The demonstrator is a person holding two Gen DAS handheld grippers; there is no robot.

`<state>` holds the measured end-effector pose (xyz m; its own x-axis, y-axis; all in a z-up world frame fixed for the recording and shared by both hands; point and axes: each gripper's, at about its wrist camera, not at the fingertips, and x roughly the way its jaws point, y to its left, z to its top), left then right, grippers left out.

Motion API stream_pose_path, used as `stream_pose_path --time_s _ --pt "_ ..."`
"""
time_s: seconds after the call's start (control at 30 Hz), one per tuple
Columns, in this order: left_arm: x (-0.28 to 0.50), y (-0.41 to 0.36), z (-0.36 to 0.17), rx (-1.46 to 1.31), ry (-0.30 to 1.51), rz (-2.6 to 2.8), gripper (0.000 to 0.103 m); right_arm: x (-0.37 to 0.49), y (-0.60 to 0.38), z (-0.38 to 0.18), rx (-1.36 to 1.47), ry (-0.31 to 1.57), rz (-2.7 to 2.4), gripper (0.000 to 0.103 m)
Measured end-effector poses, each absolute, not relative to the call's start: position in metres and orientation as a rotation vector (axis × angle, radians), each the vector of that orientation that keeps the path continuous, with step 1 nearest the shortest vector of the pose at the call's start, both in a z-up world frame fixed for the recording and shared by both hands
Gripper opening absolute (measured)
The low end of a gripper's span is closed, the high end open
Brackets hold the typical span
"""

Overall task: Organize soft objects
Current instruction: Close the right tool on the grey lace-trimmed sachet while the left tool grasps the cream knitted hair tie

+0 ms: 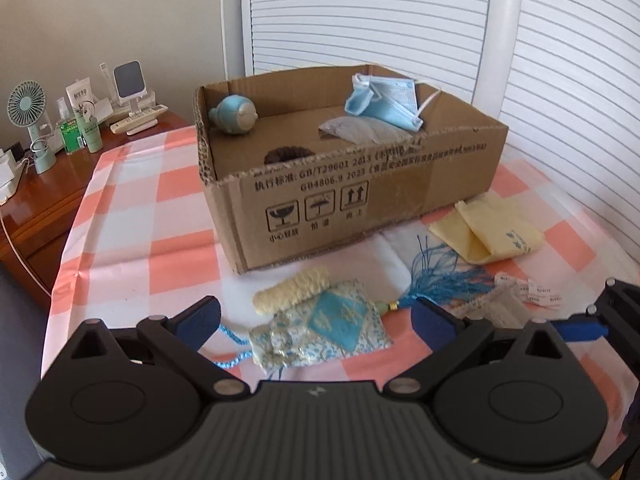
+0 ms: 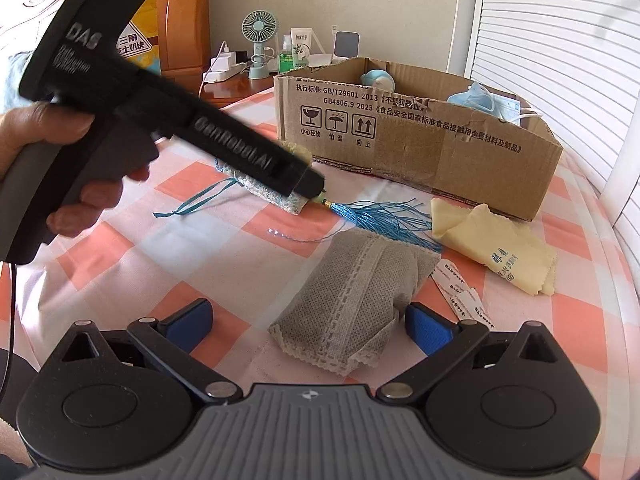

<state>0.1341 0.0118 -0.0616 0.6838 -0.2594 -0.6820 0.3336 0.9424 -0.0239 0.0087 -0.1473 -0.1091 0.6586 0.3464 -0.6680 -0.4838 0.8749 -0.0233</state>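
My left gripper (image 1: 320, 322) is open, its blue pads on either side of a blue-and-white embroidered sachet (image 1: 320, 334) with a blue tassel (image 1: 444, 280); a cream fluffy roll (image 1: 294, 290) lies just behind it. My right gripper (image 2: 308, 326) is open around the near end of a grey lace-trimmed sachet (image 2: 352, 312). A yellow cloth (image 2: 496, 248) lies folded to the right. The cardboard box (image 1: 360, 196) holds a blue face mask (image 1: 384, 102), a blue plush toy (image 1: 236, 114), a grey pouch and a dark fuzzy item.
A pink-and-white checked cloth (image 1: 140, 208) covers the table. White plaster strips (image 2: 464, 292) lie beside the grey sachet. A wooden nightstand (image 1: 40, 184) at left carries a small fan, bottles and chargers. White slatted doors stand behind the box. A hand (image 2: 60, 152) holds the left gripper's handle.
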Motion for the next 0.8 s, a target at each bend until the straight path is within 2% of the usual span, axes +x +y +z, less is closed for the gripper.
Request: stream_pose_path --time_s 0.07,0.17,0.27,0.5,0.57,0.8 --pt "0.141 0.013 -0.06 0.081 0.738 -0.315 0.093 0.009 -0.147 -0.109 -0.207 0.71 0.475 0.103" --pt "0.151 0.018 -0.062 0.022 0.752 -0.288 0.076 0.009 -0.148 -0.109 -0.207 0.71 0.477 0.103" --pt "0.157 0.022 -0.066 -0.026 0.777 -0.262 0.069 0.009 -0.148 -0.109 -0.207 0.709 0.477 0.103" --pt "0.163 0.024 -0.075 -0.078 0.814 -0.25 0.059 0.009 -0.148 -0.109 -0.207 0.709 0.477 0.103" --pt "0.163 0.025 -0.074 -0.082 0.811 -0.248 0.047 0.009 -0.148 -0.109 -0.207 0.709 0.476 0.103" --pt "0.161 0.021 -0.074 -0.07 0.808 -0.261 0.046 0.017 -0.146 -0.107 -0.201 0.717 0.457 0.103"
